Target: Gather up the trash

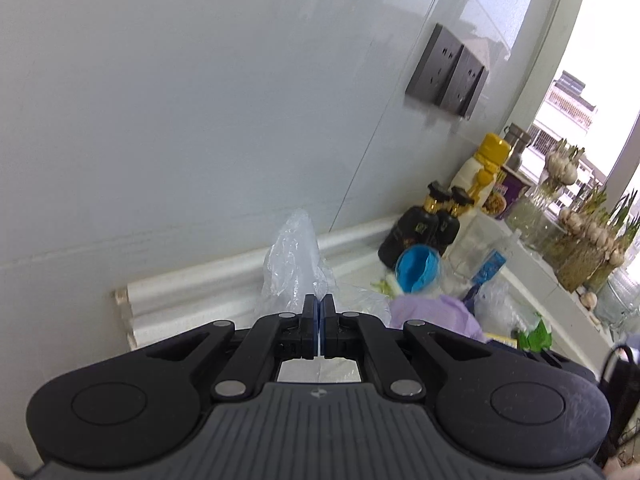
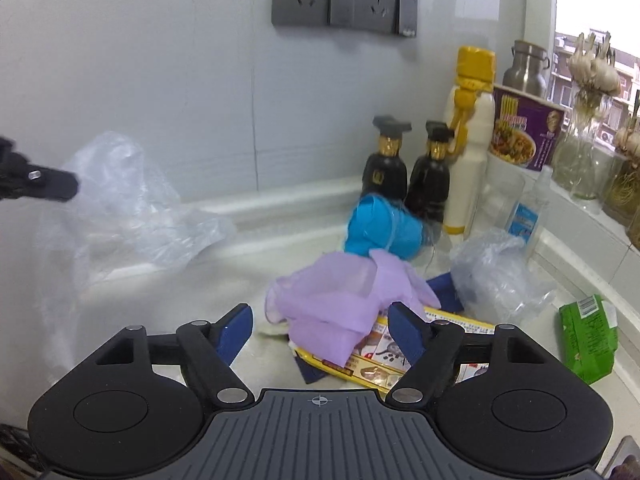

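left hand-held gripper (image 1: 319, 312): pinched shut on clear plastic bag (image 2: 120, 204), held up at far left, contents unclear | right hand-held gripper (image 2: 320, 330): jaws spread wide, around purple glove (image 2: 340, 300) lying on yellow wrapper (image 2: 372, 364) | blue cup (image 2: 380, 232): tipped over behind glove | green packet (image 2: 588, 340): near right on table (image 2: 248, 264)

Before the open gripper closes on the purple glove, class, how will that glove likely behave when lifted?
The purple glove lies crumpled in soft folds, so it will probably hang floppy. It looks thin, so likely very light. It drapes over the yellow packet between the right gripper fingers, so it may drag that along.
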{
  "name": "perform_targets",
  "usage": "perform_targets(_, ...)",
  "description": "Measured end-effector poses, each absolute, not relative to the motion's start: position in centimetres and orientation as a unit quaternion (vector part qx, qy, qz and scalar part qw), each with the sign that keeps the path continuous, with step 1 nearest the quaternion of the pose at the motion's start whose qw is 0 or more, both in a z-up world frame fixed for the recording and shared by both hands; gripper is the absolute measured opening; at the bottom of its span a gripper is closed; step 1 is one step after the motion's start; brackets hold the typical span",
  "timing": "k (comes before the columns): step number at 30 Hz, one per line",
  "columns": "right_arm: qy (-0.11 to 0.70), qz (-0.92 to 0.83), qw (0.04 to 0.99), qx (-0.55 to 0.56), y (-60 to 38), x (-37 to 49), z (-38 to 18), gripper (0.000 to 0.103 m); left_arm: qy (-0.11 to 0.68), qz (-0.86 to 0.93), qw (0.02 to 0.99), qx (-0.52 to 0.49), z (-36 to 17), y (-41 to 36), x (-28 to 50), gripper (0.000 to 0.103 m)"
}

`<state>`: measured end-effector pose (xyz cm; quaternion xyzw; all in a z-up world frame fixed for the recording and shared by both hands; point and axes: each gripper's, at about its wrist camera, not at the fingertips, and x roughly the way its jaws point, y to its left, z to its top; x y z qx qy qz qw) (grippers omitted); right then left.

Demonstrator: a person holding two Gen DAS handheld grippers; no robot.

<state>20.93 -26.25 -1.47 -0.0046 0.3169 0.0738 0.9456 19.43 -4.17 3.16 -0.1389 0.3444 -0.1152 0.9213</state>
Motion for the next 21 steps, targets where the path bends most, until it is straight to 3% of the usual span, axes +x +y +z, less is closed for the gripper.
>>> perform_targets(3,0.325,0.063,0.943,0.036,-27.0,22.1,-2.2,0.072,0.355,-0.113,0.917,-0.140,2.5,-4.0,19.0,0.001)
perform_targets(4,0.327,0.058,0.942,0.047,-27.3,22.3,-2.4,0.063,0.358,-0.112,0.916,-0.139,2.4,-4.0,18.9,0.001)
perform_targets(5,0.331,0.054,0.941,0.055,-27.6,22.6,-2.5,0.044,0.360,-0.111,0.916,-0.139,2.3,-3.9,18.8,0.001)
perform_targets(7,0.338,0.048,0.937,0.068,-28.0,22.8,-2.6,0.018,0.362,-0.108,0.915,-0.139,2.2,-3.7,18.7,0.001)
perform_targets(8,0.338,0.047,0.937,0.073,-28.2,22.7,-2.6,0.010,0.362,-0.105,0.915,-0.141,2.2,-3.5,18.4,0.001)
perform_targets(11,0.328,0.057,0.940,0.079,-28.4,21.9,-2.1,0.003,0.362,-0.101,0.914,-0.151,2.3,-2.9,17.9,0.001)
perform_targets(21,0.264,0.084,0.956,0.093,-28.2,18.3,2.5,0.000,0.357,-0.104,0.912,-0.173,3.0,-2.0,16.4,0.001)
